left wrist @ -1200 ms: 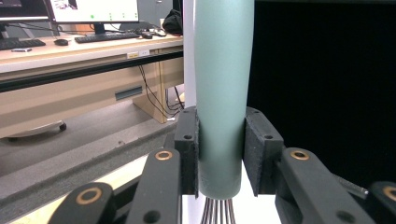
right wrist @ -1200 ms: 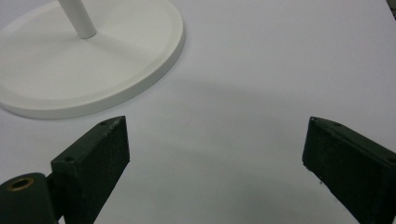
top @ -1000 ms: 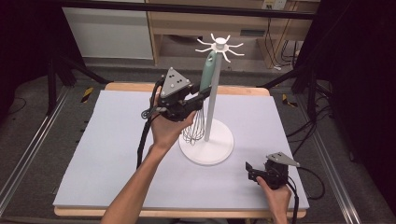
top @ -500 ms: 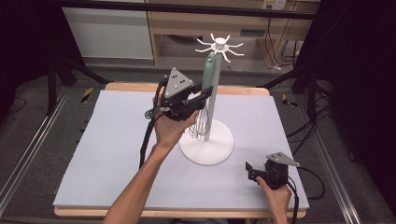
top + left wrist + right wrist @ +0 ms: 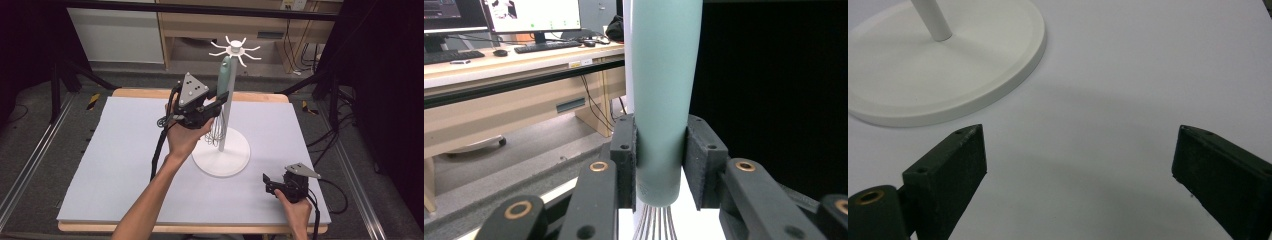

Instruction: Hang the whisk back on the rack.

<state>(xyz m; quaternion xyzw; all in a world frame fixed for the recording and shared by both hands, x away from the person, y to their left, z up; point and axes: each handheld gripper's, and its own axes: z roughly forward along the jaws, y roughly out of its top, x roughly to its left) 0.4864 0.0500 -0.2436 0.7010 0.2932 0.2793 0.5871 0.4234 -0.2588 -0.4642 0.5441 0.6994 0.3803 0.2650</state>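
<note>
A whisk with a pale green handle (image 5: 224, 77) (image 5: 664, 95) hangs upright beside the pole of a white stand (image 5: 221, 156), its wires (image 5: 215, 132) just above the round base. My left gripper (image 5: 221, 98) (image 5: 659, 160) is shut on the lower end of that handle, one pad on each side, with the wires (image 5: 653, 224) showing below. The handle's top reaches up among the stand's hooks (image 5: 235, 50). My right gripper (image 5: 267, 183) (image 5: 1078, 175) rests near the table's front right, jaws wide open over bare mat, nothing between them. The stand's base (image 5: 943, 65) lies just ahead of it.
A pale mat (image 5: 115, 155) covers the wooden table (image 5: 145, 93). Black cables trail from both grippers. Dark frame posts stand left and right; a desk with monitors (image 5: 531, 12) lies beyond the table.
The left gripper with the whisk has risen along the stand's pole, bringing the handle top nearer the hooks. The right gripper has stayed put.
</note>
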